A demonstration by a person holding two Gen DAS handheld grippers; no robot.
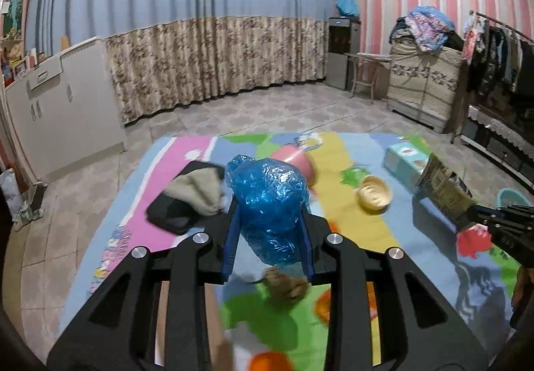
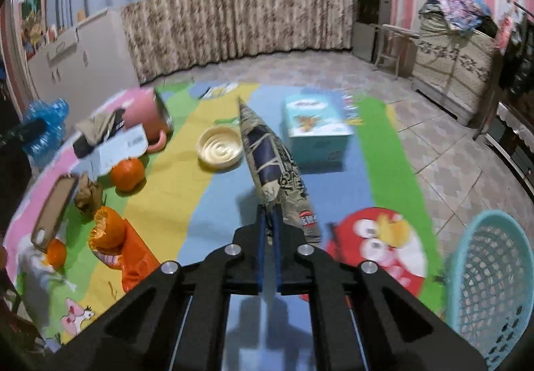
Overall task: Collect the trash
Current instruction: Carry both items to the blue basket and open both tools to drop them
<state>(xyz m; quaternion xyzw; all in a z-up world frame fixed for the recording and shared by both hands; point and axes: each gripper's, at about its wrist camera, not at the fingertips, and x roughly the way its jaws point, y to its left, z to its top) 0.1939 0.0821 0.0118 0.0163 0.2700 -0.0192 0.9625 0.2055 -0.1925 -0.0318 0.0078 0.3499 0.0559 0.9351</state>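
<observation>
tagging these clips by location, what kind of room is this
Most likely a lived-in room of a home, perhaps a bedroom or living room. A cartoon play mat covers the tiled floor, long curtains hang across the far wall, and a clothes rack stands beside piled bedding.

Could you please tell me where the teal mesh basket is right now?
In the right wrist view, the teal mesh basket sits at the lower right, at the play mat's right edge beside the red cartoon bird, right of the right gripper.
</observation>
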